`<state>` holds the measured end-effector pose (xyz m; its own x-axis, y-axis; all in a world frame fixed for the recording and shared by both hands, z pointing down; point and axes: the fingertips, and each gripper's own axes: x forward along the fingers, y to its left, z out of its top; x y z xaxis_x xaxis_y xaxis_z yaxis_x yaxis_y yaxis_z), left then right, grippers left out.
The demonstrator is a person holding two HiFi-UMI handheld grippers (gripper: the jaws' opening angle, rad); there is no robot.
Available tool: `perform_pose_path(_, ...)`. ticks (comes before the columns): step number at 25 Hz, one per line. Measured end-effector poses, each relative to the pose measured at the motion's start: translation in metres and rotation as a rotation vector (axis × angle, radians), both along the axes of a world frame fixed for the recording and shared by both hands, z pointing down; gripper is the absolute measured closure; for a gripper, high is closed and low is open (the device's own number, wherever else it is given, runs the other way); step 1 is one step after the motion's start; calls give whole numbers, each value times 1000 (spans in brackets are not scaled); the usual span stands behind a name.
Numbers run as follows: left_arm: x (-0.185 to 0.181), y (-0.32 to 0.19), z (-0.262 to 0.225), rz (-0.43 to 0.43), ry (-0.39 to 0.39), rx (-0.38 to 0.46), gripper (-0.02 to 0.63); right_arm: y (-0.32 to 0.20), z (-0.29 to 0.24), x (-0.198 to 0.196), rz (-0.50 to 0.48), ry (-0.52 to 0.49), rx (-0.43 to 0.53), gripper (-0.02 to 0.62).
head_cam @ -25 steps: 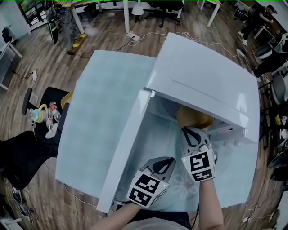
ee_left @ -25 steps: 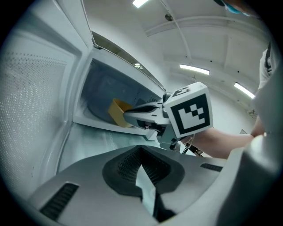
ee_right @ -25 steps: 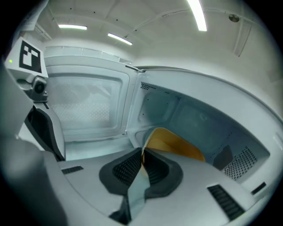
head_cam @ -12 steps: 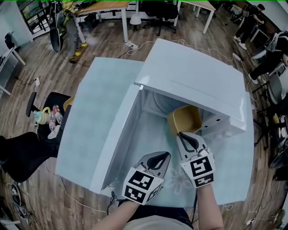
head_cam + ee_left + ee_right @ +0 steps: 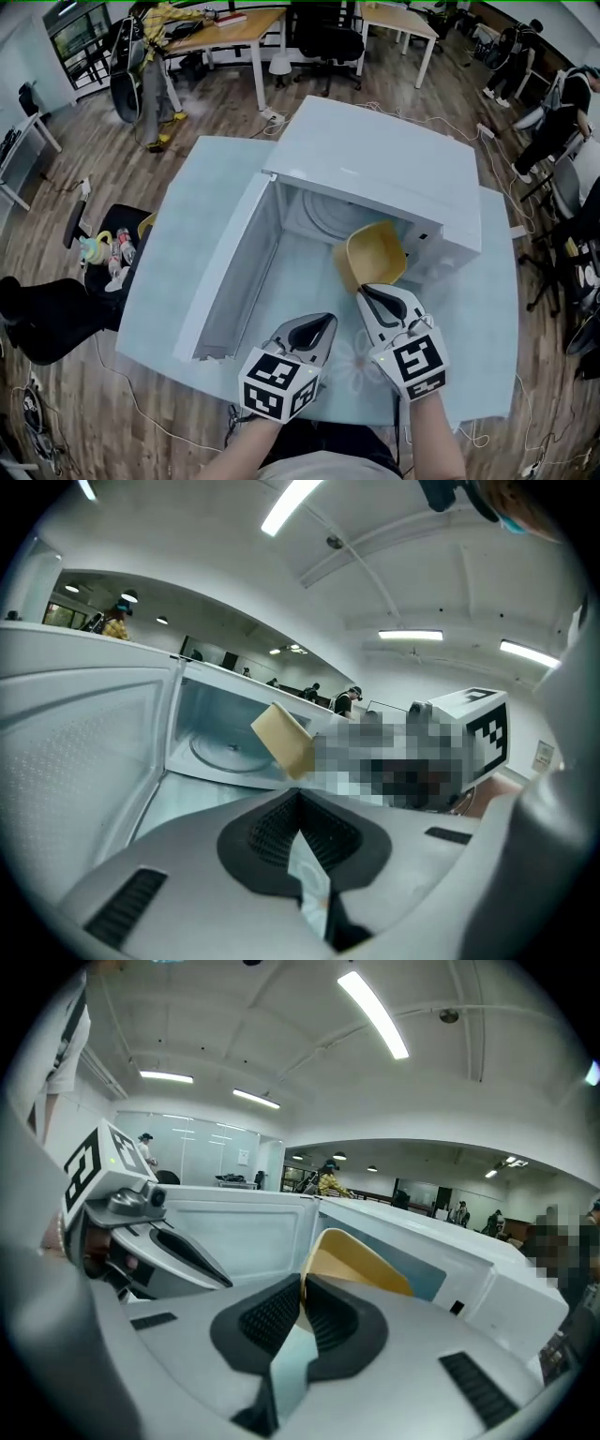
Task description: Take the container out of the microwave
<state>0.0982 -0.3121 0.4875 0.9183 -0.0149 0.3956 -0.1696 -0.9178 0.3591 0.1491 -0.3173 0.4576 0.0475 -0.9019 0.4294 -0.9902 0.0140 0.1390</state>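
The white microwave (image 5: 380,169) stands on the pale blue table (image 5: 178,234) with its door (image 5: 230,272) swung wide to the left. The yellow container (image 5: 375,255) hangs tilted just in front of the cavity mouth, its open side facing me. My right gripper (image 5: 364,289) is shut on its near rim; the right gripper view shows the pads pinching the rim of the container (image 5: 361,1265). My left gripper (image 5: 328,320) is shut and empty, to the left of the right one. In the left gripper view the container (image 5: 284,740) sits before the glass turntable (image 5: 220,752).
A black chair (image 5: 98,248) with bottles and toys stands left of the table. Desks and office chairs (image 5: 328,42) are at the back, and people (image 5: 553,112) stand at the right. Cables (image 5: 394,108) lie on the wooden floor behind the microwave.
Both grippers have drawn back toward me and risen. The container, earlier half hidden under the microwave's top, has come out to the cavity mouth in the right gripper's hold.
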Motion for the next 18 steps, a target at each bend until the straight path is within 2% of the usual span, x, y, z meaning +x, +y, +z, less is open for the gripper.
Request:
perform_pose_path(5,-3,10,-16,-35,19,48,595,20,-21,-14,-56,-1,56,569)
perform_pose_path(13,-10,25,-53,-30,60,146,595,48,-44,-25,-76,-22,110,569)
perform_pose_path(18,-16,43,-67,-43,78,179,595,79,-56,-34,-92,-20,144,569)
